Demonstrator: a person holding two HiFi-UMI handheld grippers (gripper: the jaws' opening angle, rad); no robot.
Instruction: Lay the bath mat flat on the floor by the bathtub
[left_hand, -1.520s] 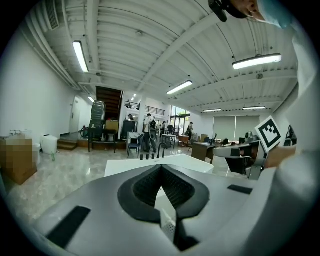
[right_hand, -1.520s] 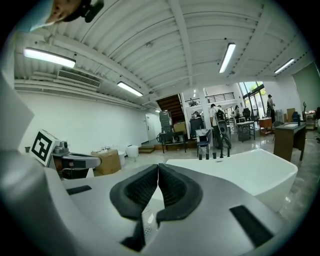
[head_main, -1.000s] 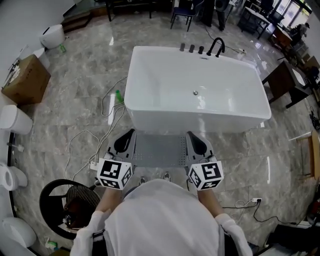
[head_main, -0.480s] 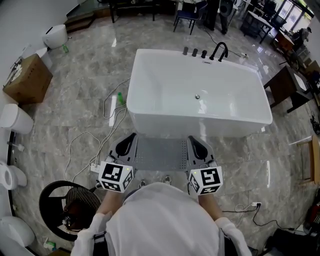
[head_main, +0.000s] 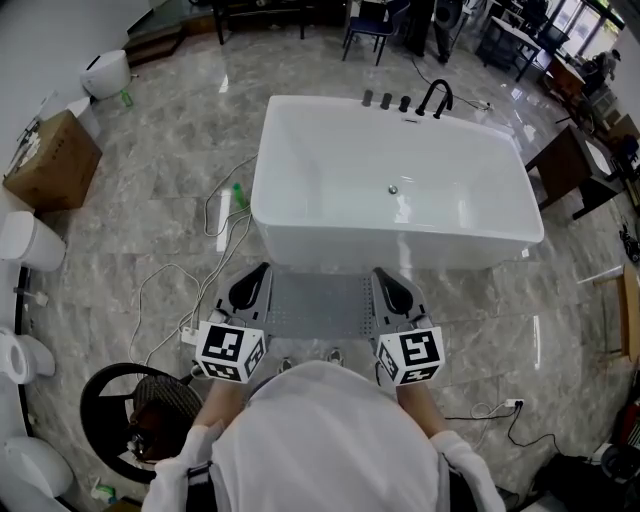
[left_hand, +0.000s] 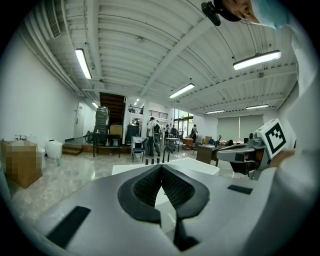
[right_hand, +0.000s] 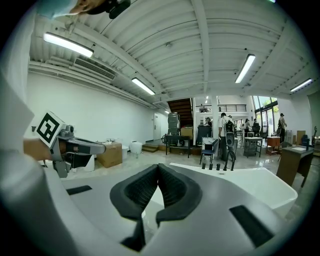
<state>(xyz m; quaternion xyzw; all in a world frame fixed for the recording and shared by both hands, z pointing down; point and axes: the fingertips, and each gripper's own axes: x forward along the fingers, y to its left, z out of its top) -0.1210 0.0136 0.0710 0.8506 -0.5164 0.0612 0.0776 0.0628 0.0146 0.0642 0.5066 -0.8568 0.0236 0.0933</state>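
Two grippers, the left gripper (head_main: 258, 272) at the bath mat's (head_main: 320, 303) nine o'clock and the right gripper (head_main: 383, 275) at three, are hovering with jaws pressed together on nothing, exactly as a second earlier. Nothing is shifting: the bath mat is lying flat on the floor (head_main: 170, 200) at the bathtub's (head_main: 300, 228) six o'clock, so the job is looking finished.

open office-like hall with a freestanding bathtub (head_main: 395, 185), desks (head_main: 575, 160), chairs (head_main: 365, 25).

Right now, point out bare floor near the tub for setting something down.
Bare floor lies right of the grey mat, below the bathtub's front wall. Left of the mat is crowded: white cables, a green bottle.
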